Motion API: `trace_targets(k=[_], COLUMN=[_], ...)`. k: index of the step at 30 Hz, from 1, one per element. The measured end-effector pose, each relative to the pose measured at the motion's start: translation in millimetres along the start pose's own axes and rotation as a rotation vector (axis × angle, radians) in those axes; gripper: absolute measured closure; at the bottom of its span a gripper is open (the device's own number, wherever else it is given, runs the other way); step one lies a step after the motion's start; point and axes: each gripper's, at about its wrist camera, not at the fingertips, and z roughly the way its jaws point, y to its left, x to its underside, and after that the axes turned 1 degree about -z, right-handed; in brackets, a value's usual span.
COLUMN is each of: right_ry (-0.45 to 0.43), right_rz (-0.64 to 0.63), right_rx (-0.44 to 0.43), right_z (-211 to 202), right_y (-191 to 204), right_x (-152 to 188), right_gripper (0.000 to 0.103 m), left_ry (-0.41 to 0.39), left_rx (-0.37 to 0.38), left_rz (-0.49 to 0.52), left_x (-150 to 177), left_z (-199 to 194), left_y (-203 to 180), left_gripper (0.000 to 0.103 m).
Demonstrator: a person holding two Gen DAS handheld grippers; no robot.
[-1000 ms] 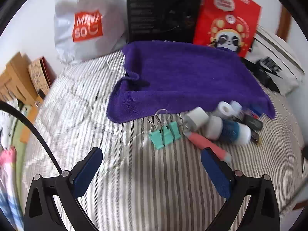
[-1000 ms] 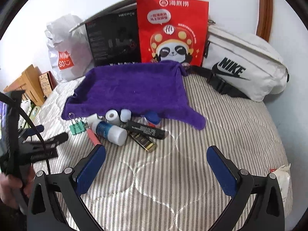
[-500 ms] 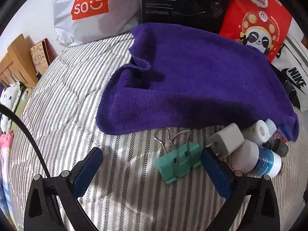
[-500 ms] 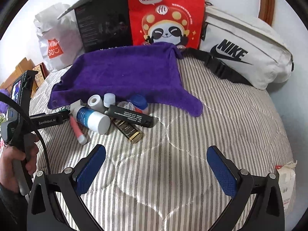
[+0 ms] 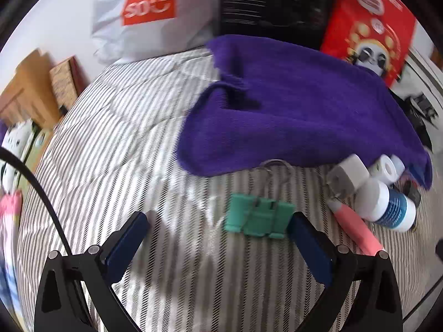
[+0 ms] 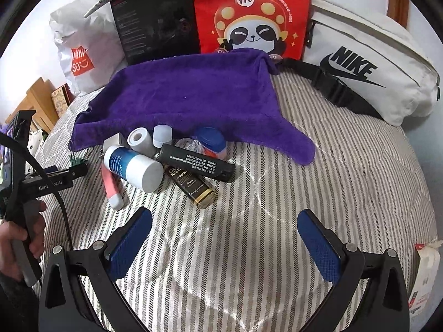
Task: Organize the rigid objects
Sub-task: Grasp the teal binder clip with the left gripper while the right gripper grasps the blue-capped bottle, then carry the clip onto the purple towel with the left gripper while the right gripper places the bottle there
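Observation:
A teal binder clip (image 5: 259,215) lies on the striped bedspread, just inside my open left gripper (image 5: 218,225), close to its right finger (image 5: 310,246). To its right sit a white charger cube (image 5: 349,174), a pink tube (image 5: 357,227) and a blue-and-white bottle (image 5: 384,207). In the right wrist view the same pile shows the bottle (image 6: 133,167), a tape roll (image 6: 139,141), a black stick (image 6: 196,163), a dark gold-capped tube (image 6: 191,185) and a blue-lidded jar (image 6: 211,141). My right gripper (image 6: 224,231) hangs open over bare bedspread, short of the pile.
A purple towel (image 6: 188,99) is spread behind the pile. Behind it stand a white shopping bag (image 6: 83,49), a black box (image 6: 155,19), a red panda bag (image 6: 249,13) and a white Nike bag (image 6: 365,61). A hand (image 6: 16,238) holds the left gripper. Wooden furniture (image 5: 25,94) borders the bed's left.
My left gripper has moved in on the teal binder clip, which now lies between its fingers. The right gripper has moved closer to the pile. Both stay open.

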Motion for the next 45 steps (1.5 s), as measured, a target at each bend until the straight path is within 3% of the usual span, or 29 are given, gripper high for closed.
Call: trace_targets(k=[5, 8, 9, 10, 14, 18, 21, 27, 30, 32, 42, 44, 45], right_ry=[0.011, -0.002, -0.011, -0.017, -0.034, -0.064, -0.077, -0.087, -0.091, -0.080, -0.117, -0.093, -0.124], right_rz=[0.026, 0.062, 0.069, 0.071, 0.046, -0.021, -0.019, -0.065, -0.095, -0.123, -0.165, -0.187, -0.185], right_rx=[0.011, 0.008, 0.005, 0.003, -0.004, -0.013, -0.040, -0.045, -0.067, -0.094, -0.125, -0.119, -0.120], right_z=[8.2, 12.2, 13.4, 14.5, 22.0, 30.0, 39.2, 50.8, 53.3, 52.8, 55.6, 64.1, 62.2], right_y=[-12.0, -22.5, -25.0, -26.6, -24.7, -14.3, -9.8, -1.5, 1.2, 4.8, 9.9, 13.6, 13.4], right_x=[0.2, -0.7, -1.8, -3.1, -12.2, -24.2, -35.9, -45.4, -49.5, -51.6, -51.2, -49.6, -48.4], right_gripper=[0.001, 0.008, 0.009, 0.011, 0.021, 0.022, 0.036, 0.048, 0.062, 0.077, 0.077, 0.079, 0.079], left_ry=[-0.064, -0.112, -0.118, -0.125, -0.123, -0.122, -0.119, -0.118, -0.118, -0.118, -0.118, -0.118, -0.118], left_rx=[0.054, 0.084, 0.096, 0.101, 0.104, 0.106, 0.113, 0.115, 0.116, 0.119, 0.121, 0.123, 0.125], left_rz=[0.061, 0.098, 0.108, 0.120, 0.120, 0.120, 0.117, 0.116, 0.115, 0.113, 0.112, 0.110, 0.109], left_x=[2.7, 7.1, 6.5, 6.9, 3.4, 1.5, 4.3, 4.4, 4.3, 4.3, 4.5, 4.4, 4.4], left_z=[-2.7, -7.8, -9.3, -10.6, -9.9, -9.3, -11.6, -11.4, -11.4, -11.3, -11.1, -11.1, -11.1], left_y=[-11.0, -18.3, -19.8, -23.0, -23.9, -21.9, -17.2, -17.1, -17.2, -16.4, -15.9, -15.8, -15.6], left_gripper=[0.017, 0.040, 0.056, 0.064, 0.064, 0.063, 0.063, 0.063, 0.063, 0.063, 0.063, 0.063, 0.064])
